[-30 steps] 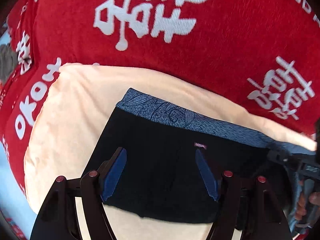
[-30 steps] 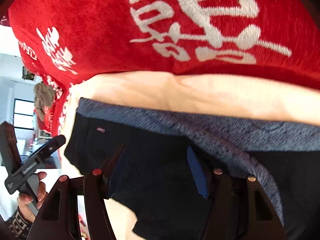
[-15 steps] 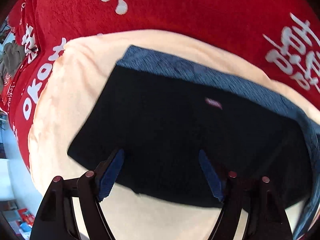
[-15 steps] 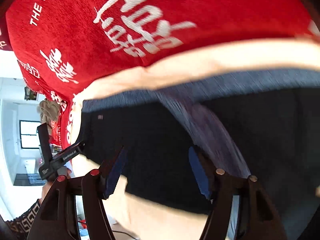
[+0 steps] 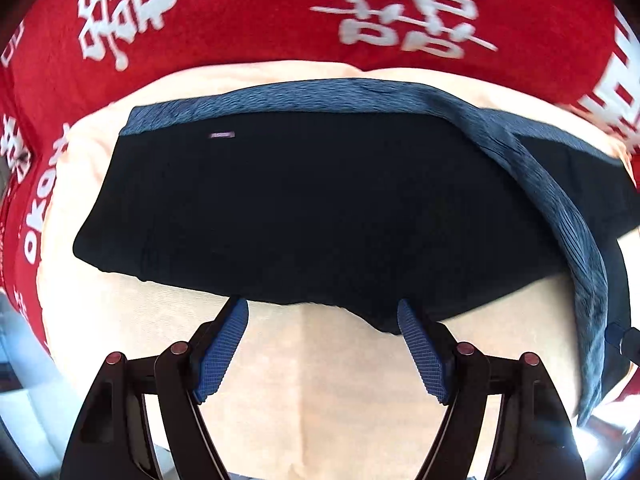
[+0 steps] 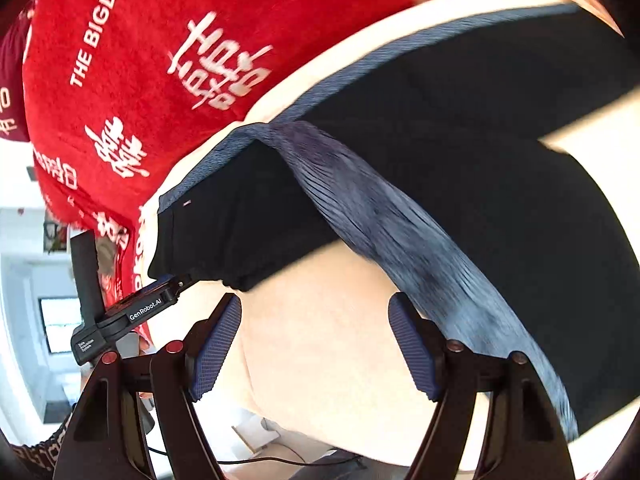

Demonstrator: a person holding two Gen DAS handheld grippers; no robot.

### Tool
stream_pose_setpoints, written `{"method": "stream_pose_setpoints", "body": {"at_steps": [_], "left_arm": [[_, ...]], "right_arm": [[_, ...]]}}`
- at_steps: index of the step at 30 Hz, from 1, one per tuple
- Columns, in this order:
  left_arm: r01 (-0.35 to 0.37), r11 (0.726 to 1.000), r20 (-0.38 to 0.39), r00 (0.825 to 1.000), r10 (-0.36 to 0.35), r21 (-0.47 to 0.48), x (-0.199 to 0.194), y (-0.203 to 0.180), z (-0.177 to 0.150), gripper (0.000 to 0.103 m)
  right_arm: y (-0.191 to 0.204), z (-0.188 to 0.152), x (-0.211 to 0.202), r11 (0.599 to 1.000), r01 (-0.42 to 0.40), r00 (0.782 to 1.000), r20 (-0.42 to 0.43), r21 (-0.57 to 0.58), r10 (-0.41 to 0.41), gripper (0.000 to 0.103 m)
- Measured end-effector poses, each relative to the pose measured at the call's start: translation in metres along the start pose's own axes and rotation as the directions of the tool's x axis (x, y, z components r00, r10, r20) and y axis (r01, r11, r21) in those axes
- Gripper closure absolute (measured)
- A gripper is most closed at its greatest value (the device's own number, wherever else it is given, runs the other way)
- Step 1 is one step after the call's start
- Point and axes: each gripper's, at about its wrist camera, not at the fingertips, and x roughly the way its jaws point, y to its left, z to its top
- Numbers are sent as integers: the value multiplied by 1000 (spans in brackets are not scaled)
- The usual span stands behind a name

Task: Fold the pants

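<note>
Black pants with a blue-grey waistband lie flat on a cream cloth. The waistband runs along the far edge, and a second ribbed stretch of it slants down the right side. My left gripper hovers open at the near hem, with only cloth under the gap. In the right wrist view the pants fill the upper right, and the slanted band passes close to the right fingertip. My right gripper is opening its jaws over bare cream cloth with nothing between them.
A red blanket with white characters lies beyond the cream cloth. The left gripper's black housing shows at the left of the right wrist view, with a hand and patterned sleeve below it. A bright room and floor lie past the cloth's near edge.
Both grippers have drawn back from above the black fabric to its near hem, and cream cloth now shows between their fingers. The right jaws stand wider. More of the slanted band is in view.
</note>
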Motion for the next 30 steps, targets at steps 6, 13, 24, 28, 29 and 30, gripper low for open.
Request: {"method": "stream_pose_setpoints", "body": {"at_steps": [6,13,24,28,29,30], "left_arm": [[3,997,40,999,-6,72,-25,-28,-27,25],[121,982,46,991,-129,148,-39,-46,-68,25],[332,911,-55,943,-328,244,-14,-174,-69,25],[379,893,-89,925,-369,242,-3,-210,-61,25],[387,891,-103,922,-372,238,2,-215,-61,25],[393,890,-119,919,-375,230,7,-218,-60,25]], "right_arm": [[-29,-56,-25,997,49,997,60,56,-52,24],[-76,-115,-50,980,157,982,85,120,-168,24],[-175,-141,-73,962,136,980,110,235,-166,33],[-183,-126,-65,984,18,993,109,180,-38,45],[-180,-124,-62,985,2,994,109,170,-21,45],[-180,-120,-60,987,-16,994,112,157,-2,45]]}}
